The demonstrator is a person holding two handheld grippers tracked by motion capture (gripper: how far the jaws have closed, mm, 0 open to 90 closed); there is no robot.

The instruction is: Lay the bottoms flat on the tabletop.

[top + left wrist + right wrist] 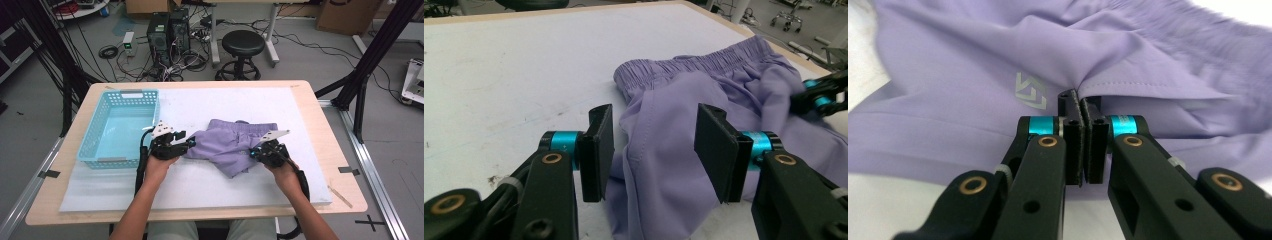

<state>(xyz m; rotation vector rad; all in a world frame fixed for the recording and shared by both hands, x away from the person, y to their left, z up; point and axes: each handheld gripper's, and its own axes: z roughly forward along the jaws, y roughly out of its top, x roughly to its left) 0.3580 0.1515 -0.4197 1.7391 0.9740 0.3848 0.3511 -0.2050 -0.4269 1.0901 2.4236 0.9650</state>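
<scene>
Purple shorts (pixel 232 144) lie crumpled on the white mat (pixel 280 107) at the table's middle, right of the blue basket (pixel 122 95). My left gripper (pixel 654 150) stands with jaws apart, straddling the garment's left edge without pressing on it. My right gripper (pixel 1081 145) is pinched tight on a fold of the shorts near the printed logo (pixel 1030 91); cloth puckers at the pads.

Black stool (pixel 243 50) and computer towers (pixel 168 31) behind table (pixel 200 212).
</scene>
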